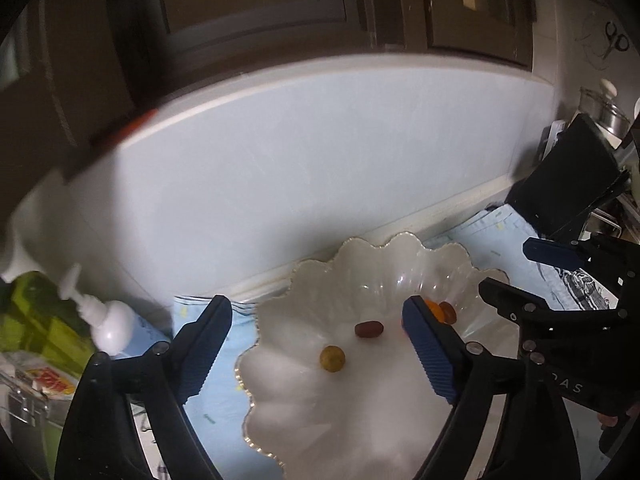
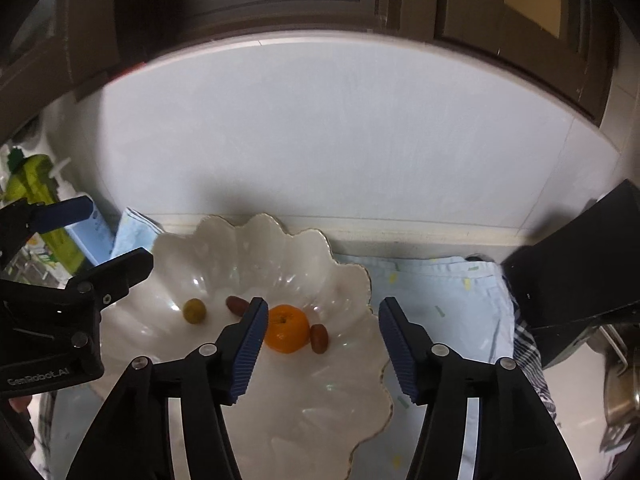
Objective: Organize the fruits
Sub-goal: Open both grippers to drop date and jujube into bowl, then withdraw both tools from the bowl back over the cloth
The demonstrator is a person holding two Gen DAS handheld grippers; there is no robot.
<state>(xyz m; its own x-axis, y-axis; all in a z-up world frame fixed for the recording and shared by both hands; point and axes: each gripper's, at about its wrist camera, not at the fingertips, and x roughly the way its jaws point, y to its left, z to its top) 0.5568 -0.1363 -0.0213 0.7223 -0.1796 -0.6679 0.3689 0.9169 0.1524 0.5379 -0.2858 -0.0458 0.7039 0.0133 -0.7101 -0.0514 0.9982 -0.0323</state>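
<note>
1. Fingers first: my right gripper [image 2: 322, 346] stands spread with nothing between its pads, and my left gripper [image 1: 316, 344] is spread wider, also empty.
2. Landmark for everything is the scalloped white bowl [image 2: 352, 280]; both pairs of fingers hang over its near half, pointing down into it.
3. Just past my right gripper's left fingertip, in the bowl's middle, sits the orange [image 2: 287, 329], stem dimple up.
4. Touching or nearly touching the orange's right side lies a red date [image 2: 319, 338], long axis running roughly away from me; a second date [image 2: 236, 305] lies left of the orange, partly behind my finger.
5. Further left in the bowl is the greenish-yellow round fruit [image 1: 332, 358], lying squarely between my left fingers, so that hand is nearer to it.
6. My guess: all four fruits are in, so I should back out.
</note>
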